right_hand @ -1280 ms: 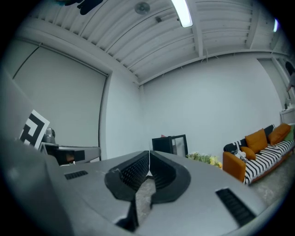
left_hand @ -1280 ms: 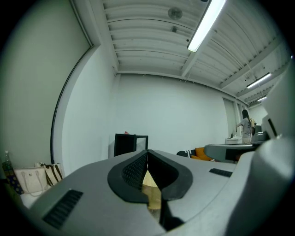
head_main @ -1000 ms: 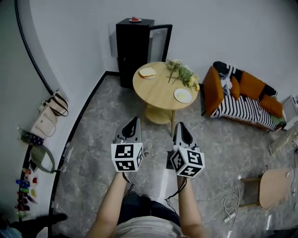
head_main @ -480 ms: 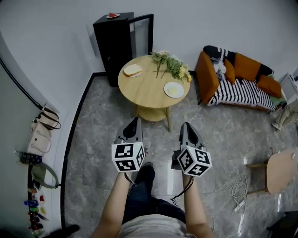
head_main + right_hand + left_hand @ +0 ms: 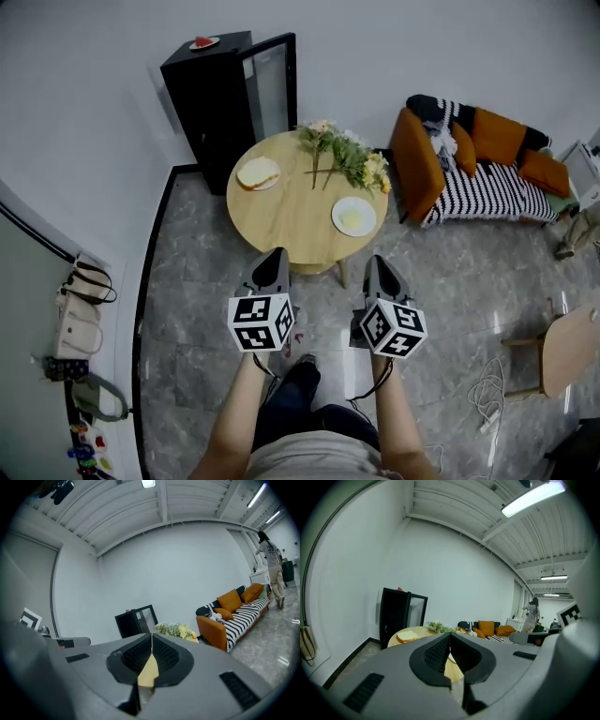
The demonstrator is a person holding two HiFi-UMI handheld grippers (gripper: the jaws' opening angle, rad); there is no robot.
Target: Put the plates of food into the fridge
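We hold left gripper and right gripper side by side, lower centre of frame. Jaws of both pressed together, nothing between them. We judge this carrying posture for approach, not for grasp.

Just above grippers: round worktop.
- Plate with bread on its upper left, well apart from left gripper.
- Plate with pale food on its right side, nearer right gripper.
- Neither plate touched.
- Flowers along far edge.

Black fridge in upper left of frame, behind worktop. Glass door stands open, likely left so to receive plates. Small plate with red food sits on fridge top.
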